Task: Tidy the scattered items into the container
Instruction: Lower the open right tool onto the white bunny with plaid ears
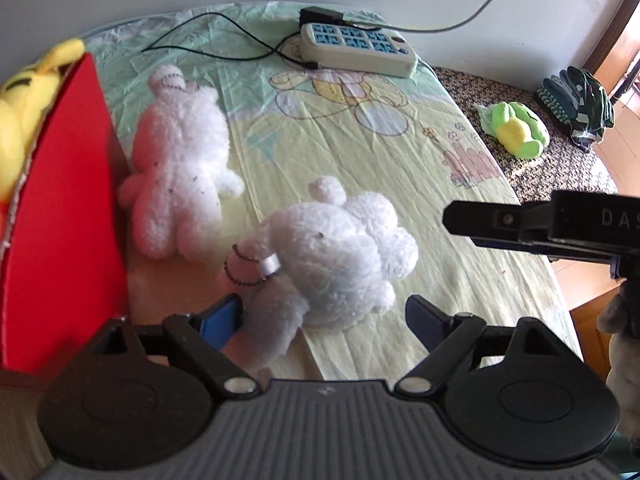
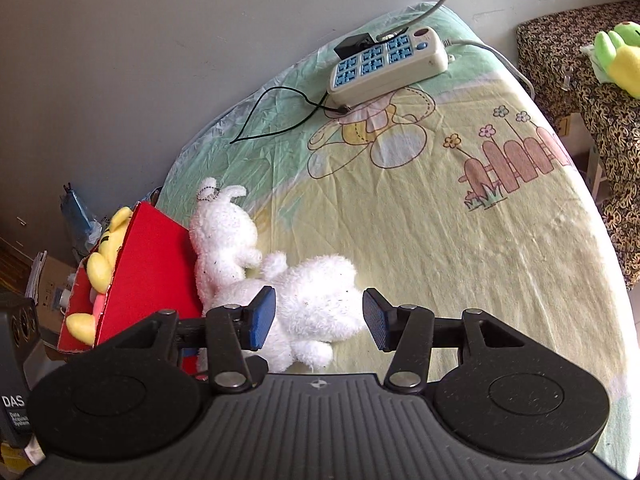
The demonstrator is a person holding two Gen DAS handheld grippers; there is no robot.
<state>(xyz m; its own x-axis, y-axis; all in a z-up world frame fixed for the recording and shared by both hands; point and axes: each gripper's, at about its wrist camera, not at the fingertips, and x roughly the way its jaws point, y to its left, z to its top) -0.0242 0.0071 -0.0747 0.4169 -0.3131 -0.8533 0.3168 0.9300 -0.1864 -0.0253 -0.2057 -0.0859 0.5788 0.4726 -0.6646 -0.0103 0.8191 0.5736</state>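
As seen along the fingers of both cameras, left to right:

- Far left: red container [image 1: 60, 216], open-topped, stiff card walls by the look; yellow plush [image 1: 28, 96] already inside, head above the rim.
- Touching the container's outer wall: far white plush [image 1: 180, 160], lying flat on the printed bedsheet [image 1: 400, 168], ball chain at its head.
- Just beside it, nearer: near white plush [image 1: 336, 256], on its side, ball chain and ribbon loop at one end. Limp, fluffy, surely light; no fragility, no slip risk to speak of, pile compresses under the pads.
- Left gripper [image 1: 324, 320]: tongs spread wide, near plush lying between the fingers, left pad against a limb, nothing pinched.
- Right gripper [image 2: 318, 318]: tongs likewise spread, straddling the same plush's body from the other side, not pressed in.
- Farther right: power strip [image 1: 356, 48] with cable at the sheet's far edge; green plush [image 1: 516, 128] well apart on the patterned bench [image 1: 560, 160].

Judgement: best hold across the torso, thickest stuffing. Limb or chain hold likely to dangle and swing. Deep closure needed, since fur gives before stuffing resists.
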